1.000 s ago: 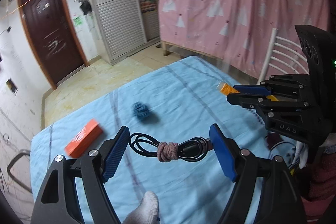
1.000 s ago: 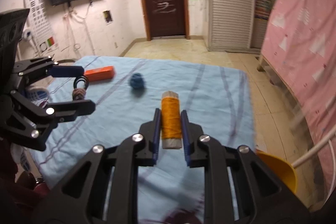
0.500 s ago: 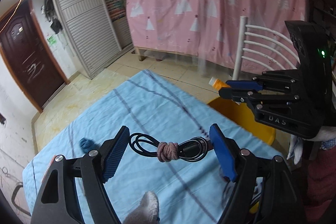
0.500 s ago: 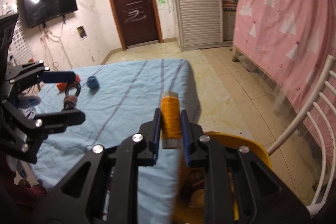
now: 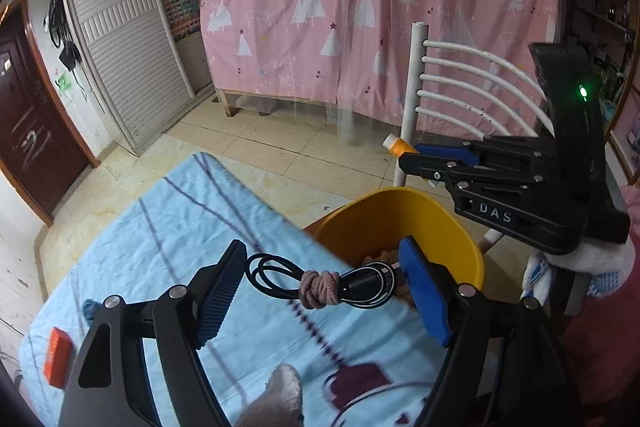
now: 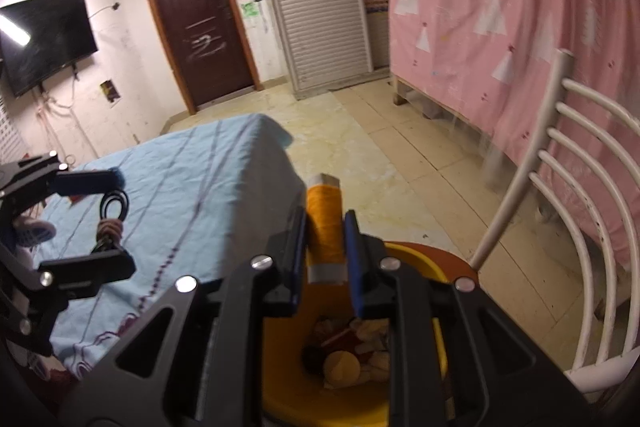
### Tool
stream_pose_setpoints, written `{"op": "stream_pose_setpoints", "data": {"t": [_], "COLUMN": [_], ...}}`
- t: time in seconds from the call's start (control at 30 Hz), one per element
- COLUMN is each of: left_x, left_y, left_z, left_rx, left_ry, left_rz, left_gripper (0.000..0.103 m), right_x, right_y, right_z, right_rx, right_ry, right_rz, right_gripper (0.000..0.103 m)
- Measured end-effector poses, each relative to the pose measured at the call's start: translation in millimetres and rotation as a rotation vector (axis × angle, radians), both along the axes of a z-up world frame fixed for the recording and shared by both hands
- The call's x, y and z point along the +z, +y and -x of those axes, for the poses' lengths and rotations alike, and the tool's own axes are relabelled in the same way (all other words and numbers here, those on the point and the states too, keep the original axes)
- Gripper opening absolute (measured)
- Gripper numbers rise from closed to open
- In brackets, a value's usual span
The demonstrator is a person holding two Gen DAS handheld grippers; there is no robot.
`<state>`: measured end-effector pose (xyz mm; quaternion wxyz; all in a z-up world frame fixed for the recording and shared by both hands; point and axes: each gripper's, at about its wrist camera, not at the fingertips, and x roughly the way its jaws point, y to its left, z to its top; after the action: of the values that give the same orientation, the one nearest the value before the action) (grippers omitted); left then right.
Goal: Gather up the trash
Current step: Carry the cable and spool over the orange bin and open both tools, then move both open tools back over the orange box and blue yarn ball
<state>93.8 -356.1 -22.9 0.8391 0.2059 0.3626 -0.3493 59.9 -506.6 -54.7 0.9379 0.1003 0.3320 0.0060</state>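
My right wrist view alone shows scraps inside the one yellow bin | my left gripper, jaws wide, holds one tied black cable beside the bin | my right gripper, nearly closed, clamps one orange thread spool above the bin.

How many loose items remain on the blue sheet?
2: a flat orange box at the sheet's near-left corner, and a small blue yarn ball beside it, mostly hidden by the left gripper. More may be hidden behind the fingers.
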Motion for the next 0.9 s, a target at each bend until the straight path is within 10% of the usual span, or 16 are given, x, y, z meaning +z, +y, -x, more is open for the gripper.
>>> {"op": "stream_pose_setpoints", "data": {"t": [0.13, 0.27, 0.9], "left_x": [-6, -12, -16], "left_y": [-15, -26, -51], "left_z": [-10, -17, -17], "left_rx": [0.023, 0.024, -0.025], "left_ry": [0.058, 0.115, 0.241], "left_rz": [0.041, 0.072, 0.176], "left_gripper": [0.069, 0.069, 0.08], "right_x": [-7, -11, 8], "right_y": [-16, -29, -58], "right_z": [3, 6, 27], "right_rx": [-0.029, -0.054, -0.183], "right_ry": [0.019, 0.018, -0.083], "right_rz": [-0.028, -0.058, -0.129], "right_gripper": [0.018, 0.047, 0.047]}}
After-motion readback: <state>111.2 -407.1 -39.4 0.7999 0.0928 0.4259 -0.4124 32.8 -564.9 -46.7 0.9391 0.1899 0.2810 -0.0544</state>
